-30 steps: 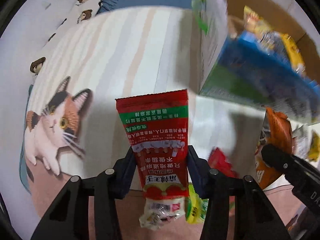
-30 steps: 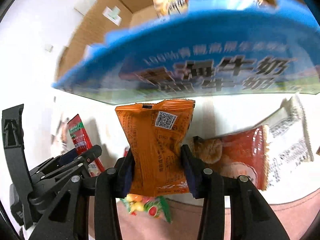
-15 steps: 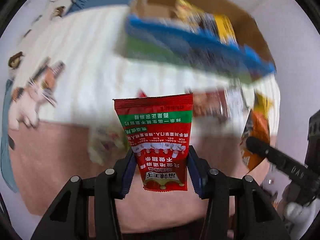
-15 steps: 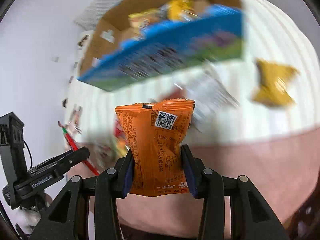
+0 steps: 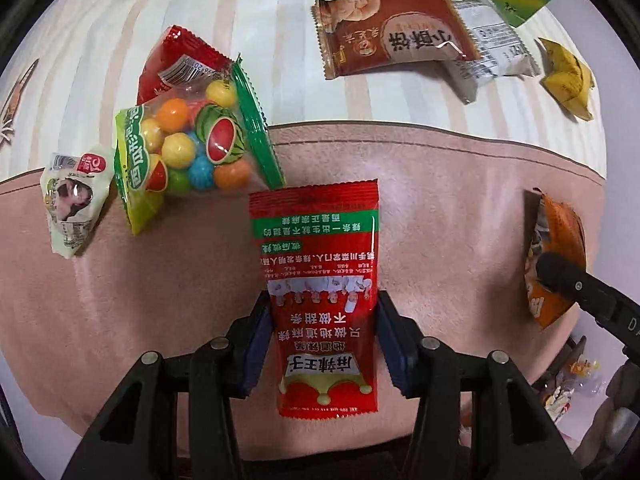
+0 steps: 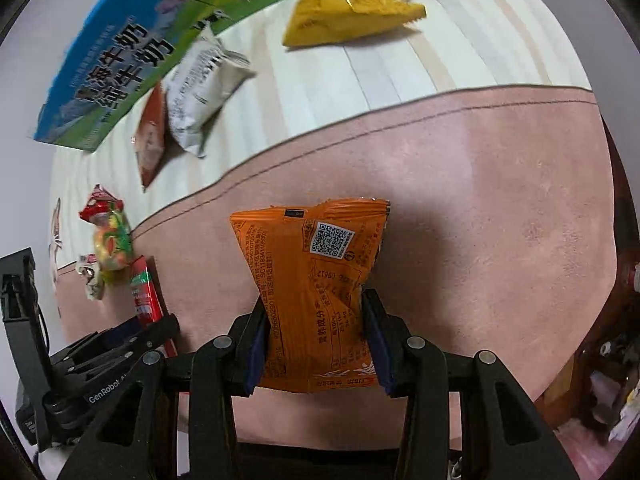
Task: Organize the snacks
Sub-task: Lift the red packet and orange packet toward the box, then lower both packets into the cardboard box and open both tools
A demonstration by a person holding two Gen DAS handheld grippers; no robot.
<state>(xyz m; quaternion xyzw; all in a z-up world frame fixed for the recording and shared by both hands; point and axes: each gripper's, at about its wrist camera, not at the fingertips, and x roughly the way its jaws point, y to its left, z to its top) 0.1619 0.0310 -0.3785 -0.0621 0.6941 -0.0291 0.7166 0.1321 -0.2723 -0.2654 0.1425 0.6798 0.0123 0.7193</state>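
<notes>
My left gripper (image 5: 322,332) is shut on a red spicy-strip packet (image 5: 320,280), held above the pink blanket edge (image 5: 440,220). My right gripper (image 6: 316,332) is shut on an orange snack packet (image 6: 316,280), also above the pink blanket. The orange packet shows at the right of the left wrist view (image 5: 554,252). The red packet shows at the left of the right wrist view (image 6: 145,292). The blue and green milk carton box (image 6: 132,52) lies on the striped bedding further back.
Loose snacks lie on the bedding: a bag of coloured candy balls (image 5: 188,148), a small pale green packet (image 5: 74,200), a brown pastry packet (image 5: 392,32), a white packet (image 5: 488,44) and a yellow packet (image 5: 568,76). The bed edge drops off to the right (image 6: 612,320).
Both grippers have pulled back and tilted down from the box toward the near pink blanket edge, each still holding its packet. The box now sits at the top of the views.
</notes>
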